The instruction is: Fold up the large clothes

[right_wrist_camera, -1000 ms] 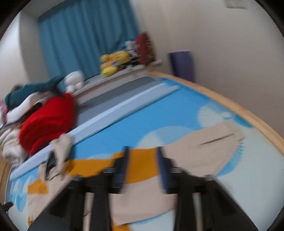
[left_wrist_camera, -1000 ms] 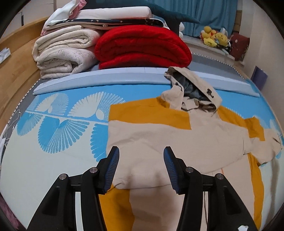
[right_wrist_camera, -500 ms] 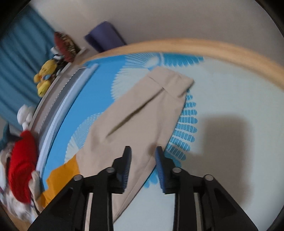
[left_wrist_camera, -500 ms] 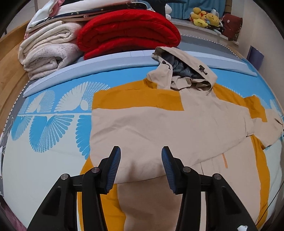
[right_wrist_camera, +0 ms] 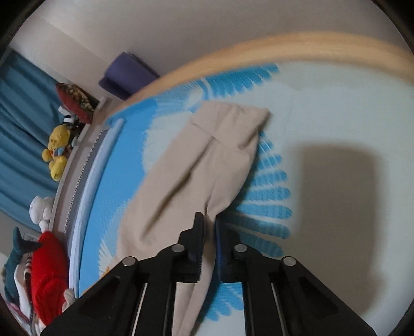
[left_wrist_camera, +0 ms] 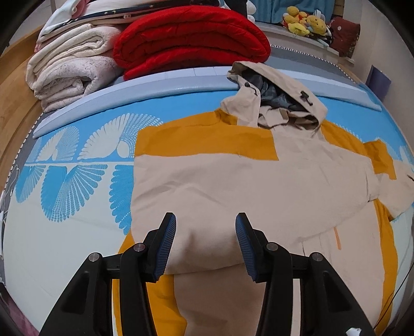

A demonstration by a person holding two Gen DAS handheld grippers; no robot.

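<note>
Two claws work over a jacket (left_wrist_camera: 233, 186) spread flat on a bed (left_wrist_camera: 64, 245), whose sheet is pale with blue fan patterns. The jacket is beige with mustard-yellow panels, and it serves as the landmark for everything else.

Its hood (left_wrist_camera: 279, 95) lies at the far end, open, showing a grey lining. One sleeve has been folded across the chest, so a broad beige band runs over the body. The other sleeve (right_wrist_camera: 207, 165) stretches out sideways from the jacket toward the bed's wooden edge (right_wrist_camera: 284, 49).

The left claw (left_wrist_camera: 205, 241) hovers just above the near edge of the folded sleeve. Its blue-padded fingers (left_wrist_camera: 165, 243) stand apart with nothing between them, so it is released.

The right claw (right_wrist_camera: 209, 232) is at the outstretched sleeve, part-way along its length. Its fingers are clenched on a pinch of the beige fabric, which bunches up between the pads. The cuff end of the sleeve lies flat on the sheet beyond the claw. This view is slightly blurred.

Beyond the hood, a light blue bolster (left_wrist_camera: 155, 88) runs across the bed. Behind that sit a folded red blanket (left_wrist_camera: 191, 38) and, beside it, a stack of cream blankets (left_wrist_camera: 69, 69). Farther back, yellow soft toys (left_wrist_camera: 305, 18) line a ledge in front of a blue curtain (right_wrist_camera: 18, 124). A purple rolled mat (right_wrist_camera: 126, 75) leans against the wall near the sleeve's side of the bed.
</note>
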